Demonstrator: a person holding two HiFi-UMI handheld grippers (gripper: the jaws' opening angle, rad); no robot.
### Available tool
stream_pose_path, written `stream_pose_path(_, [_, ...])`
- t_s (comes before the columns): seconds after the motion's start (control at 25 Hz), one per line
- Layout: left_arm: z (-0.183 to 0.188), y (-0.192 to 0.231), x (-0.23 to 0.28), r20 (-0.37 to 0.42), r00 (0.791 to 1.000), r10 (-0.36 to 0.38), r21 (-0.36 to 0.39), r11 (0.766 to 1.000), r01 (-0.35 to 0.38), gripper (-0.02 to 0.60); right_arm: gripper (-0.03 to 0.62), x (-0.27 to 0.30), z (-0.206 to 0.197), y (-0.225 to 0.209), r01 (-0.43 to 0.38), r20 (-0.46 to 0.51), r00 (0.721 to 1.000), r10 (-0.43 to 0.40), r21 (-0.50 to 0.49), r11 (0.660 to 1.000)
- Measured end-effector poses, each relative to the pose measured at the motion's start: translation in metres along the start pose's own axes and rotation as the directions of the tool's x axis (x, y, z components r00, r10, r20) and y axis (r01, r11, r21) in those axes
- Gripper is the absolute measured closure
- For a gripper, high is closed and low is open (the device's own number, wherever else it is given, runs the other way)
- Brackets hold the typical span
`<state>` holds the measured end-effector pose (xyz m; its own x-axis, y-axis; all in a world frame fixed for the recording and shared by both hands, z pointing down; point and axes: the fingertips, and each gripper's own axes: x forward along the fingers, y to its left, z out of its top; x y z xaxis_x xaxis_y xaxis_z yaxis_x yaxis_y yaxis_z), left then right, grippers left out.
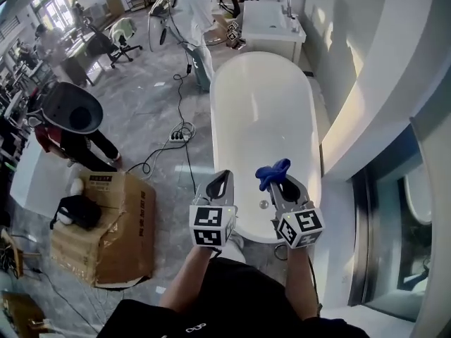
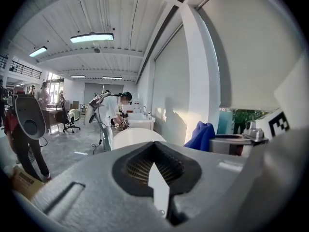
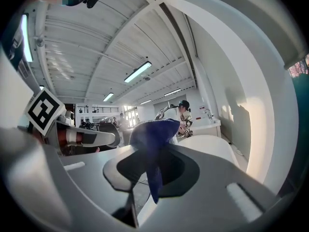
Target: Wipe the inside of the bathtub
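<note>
A long white freestanding bathtub (image 1: 262,111) lies ahead of me, running away along the right wall. My right gripper (image 1: 282,183) hovers above its near end, shut on a blue cloth (image 1: 272,172) that bunches above the jaws. The same blue cloth (image 3: 153,144) fills the jaw gap in the right gripper view. My left gripper (image 1: 218,189) is held beside it at the tub's near left rim, shut with nothing in it. In the left gripper view the tub (image 2: 136,137) shows beyond the closed jaws, and the cloth (image 2: 201,136) at right.
A cardboard box (image 1: 106,224) with a dark bag sits on the floor at left. A power strip and cables (image 1: 177,138) trail beside the tub. A person in white (image 1: 194,16) bends at the tub's far end near a white vanity (image 1: 271,27). Another person (image 1: 70,118) stands left.
</note>
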<state>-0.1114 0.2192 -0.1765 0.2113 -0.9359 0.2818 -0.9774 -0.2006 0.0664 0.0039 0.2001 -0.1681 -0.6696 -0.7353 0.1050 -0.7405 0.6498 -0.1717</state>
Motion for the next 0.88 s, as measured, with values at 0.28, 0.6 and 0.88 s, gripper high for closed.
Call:
stream_pose_path(0.28, [-0.015,0.036,0.090,-0.077,0.995,-0.061,-0.033,0.998,0.058,0.580,0.528,0.083,-0.029,-0.035,0.020,-0.079,0.997,-0.020,-0.003,1.000])
stream_pose_path(0.6, [-0.069,0.063,0.194,-0.233,0.966,-0.111,-0.126,0.989,0.084,0.580,0.528,0.148,-0.087,-0.095,0.077,-0.251,0.966,-0.063,0.046,0.996])
stream_pose_path(0.88, [-0.102,0.067,0.267,-0.320,0.931,-0.174,-0.128,0.982,0.139,0.580,0.528,0.183,-0.120,-0.143,0.122,-0.322,0.941,-0.103,0.038,0.992])
